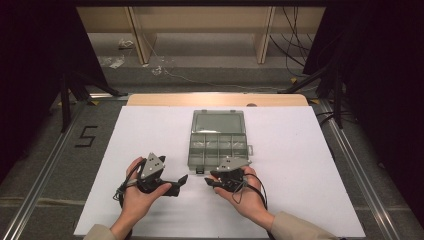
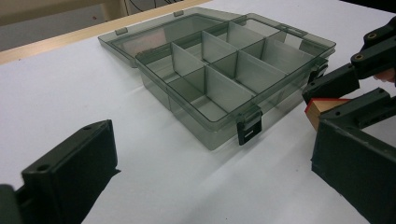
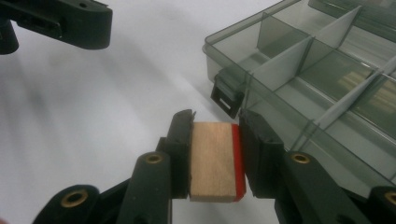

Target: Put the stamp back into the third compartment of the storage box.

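With the right gripper (image 3: pixel 215 158) clamped on the red-faced wooden block (image 3: pixel 215 161) just short of the open compartment box (image 1: pixel 218 145) and the left gripper (image 1: pixel 176 183) spread empty nearby, the person would best lift the block over the near wall, then release inside one compartment.
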`<state>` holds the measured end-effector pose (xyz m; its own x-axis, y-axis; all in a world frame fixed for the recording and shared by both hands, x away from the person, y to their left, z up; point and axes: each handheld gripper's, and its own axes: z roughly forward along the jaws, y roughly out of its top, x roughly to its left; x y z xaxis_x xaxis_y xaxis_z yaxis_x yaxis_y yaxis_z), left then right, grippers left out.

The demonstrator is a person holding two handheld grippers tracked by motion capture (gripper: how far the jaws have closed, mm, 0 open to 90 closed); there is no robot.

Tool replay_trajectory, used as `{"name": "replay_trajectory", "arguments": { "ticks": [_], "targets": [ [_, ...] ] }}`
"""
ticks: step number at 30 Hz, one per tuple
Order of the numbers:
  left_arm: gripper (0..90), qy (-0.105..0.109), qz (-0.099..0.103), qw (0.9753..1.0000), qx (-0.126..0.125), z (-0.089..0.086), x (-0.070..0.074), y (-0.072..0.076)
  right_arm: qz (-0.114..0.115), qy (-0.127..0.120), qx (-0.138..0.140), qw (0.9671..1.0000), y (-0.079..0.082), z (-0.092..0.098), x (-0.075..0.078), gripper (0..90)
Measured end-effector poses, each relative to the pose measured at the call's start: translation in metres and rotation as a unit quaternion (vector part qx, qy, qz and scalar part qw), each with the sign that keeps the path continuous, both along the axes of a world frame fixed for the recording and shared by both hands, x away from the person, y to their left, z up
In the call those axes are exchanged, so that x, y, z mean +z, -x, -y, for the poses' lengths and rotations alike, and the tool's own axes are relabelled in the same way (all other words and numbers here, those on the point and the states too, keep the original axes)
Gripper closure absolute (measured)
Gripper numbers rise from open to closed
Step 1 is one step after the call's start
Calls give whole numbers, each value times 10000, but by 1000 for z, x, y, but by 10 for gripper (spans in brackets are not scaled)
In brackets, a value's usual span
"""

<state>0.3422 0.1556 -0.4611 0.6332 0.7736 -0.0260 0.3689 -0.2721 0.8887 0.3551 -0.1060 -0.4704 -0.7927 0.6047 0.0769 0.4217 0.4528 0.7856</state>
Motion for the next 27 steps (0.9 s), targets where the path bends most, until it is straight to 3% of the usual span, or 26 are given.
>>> {"name": "replay_trajectory", "arguments": {
  "ticks": [27],
  "targets": [
    [0, -9, -3, 10000, -6, 0, 0, 0, 101, -127, -66, 9998, -18, 15, 12, 672]
  ]
}}
